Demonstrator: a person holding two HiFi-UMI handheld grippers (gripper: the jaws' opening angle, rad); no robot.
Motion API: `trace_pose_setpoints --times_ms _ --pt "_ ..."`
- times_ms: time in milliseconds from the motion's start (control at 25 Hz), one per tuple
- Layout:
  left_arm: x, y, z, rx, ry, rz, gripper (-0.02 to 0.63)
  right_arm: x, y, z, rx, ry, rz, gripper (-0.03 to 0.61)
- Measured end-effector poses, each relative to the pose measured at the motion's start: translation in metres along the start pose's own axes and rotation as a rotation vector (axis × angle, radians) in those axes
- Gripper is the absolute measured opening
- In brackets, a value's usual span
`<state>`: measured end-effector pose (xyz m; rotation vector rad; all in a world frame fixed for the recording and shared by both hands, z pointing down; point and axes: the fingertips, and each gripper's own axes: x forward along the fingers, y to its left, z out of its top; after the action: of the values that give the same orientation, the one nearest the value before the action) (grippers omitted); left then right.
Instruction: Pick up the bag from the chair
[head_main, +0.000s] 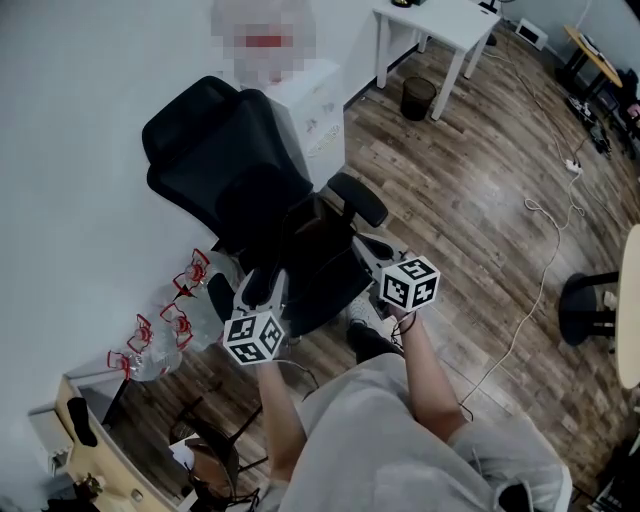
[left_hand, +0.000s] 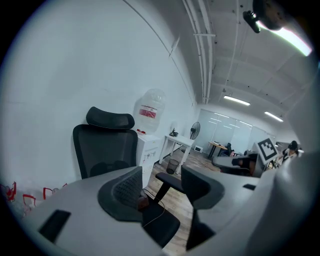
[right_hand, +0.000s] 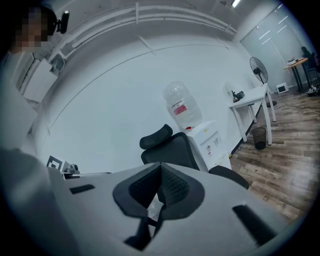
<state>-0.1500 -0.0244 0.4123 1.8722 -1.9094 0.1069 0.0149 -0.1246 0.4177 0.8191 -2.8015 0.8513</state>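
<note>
At the far left of the head view, clear jugs with red handles (head_main: 165, 325) sit on the floor against the wall, at about 9 o'clock from the left gripper (head_main: 262, 288). The left gripper has its jaws standing apart with nothing between them. Its own view looks through the gap at the seat and a small brown patch with a thin cord, probably part of the bag.

The bag (head_main: 322, 230) lies on the seat of the black office chair (head_main: 215, 160), dark against dark upholstery. It is at about 1 o'clock from the left gripper and about 10 o'clock from the right gripper (head_main: 370, 252). Its long axis cannot be made out with any certainty.

The right gripper is just beside the seat's right edge, below the armrest (head_main: 358, 198). Its pads are pressed together with nothing visible between them. It seems slightly the nearer of the two, but it would have to open before it could grasp anything, while the left is already open and pointed at the seat.
</note>
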Motion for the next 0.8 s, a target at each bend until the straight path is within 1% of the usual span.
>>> trace_pose_setpoints --times_ms 120,320,520,640,800 --pt "0.026 0.003 0.009 -0.011 0.005 0.009 0.233 0.021 -0.014 0.009 0.004 0.036 0.023 0.006" --pt "0.061 0.013 0.013 -0.038 0.021 0.036 0.233 0.053 -0.041 0.013 0.001 0.101 0.031 0.008" --pt "0.087 0.021 0.006 -0.054 0.067 0.062 0.233 0.081 -0.065 0.007 0.022 0.150 0.034 0.008" --pt "0.102 0.028 0.001 -0.061 0.094 0.088 0.233 0.098 -0.076 0.002 0.032 0.180 0.051 0.009" --pt "0.115 0.035 -0.012 -0.079 0.129 0.121 0.233 0.115 -0.090 -0.009 0.064 0.209 0.066 0.008"
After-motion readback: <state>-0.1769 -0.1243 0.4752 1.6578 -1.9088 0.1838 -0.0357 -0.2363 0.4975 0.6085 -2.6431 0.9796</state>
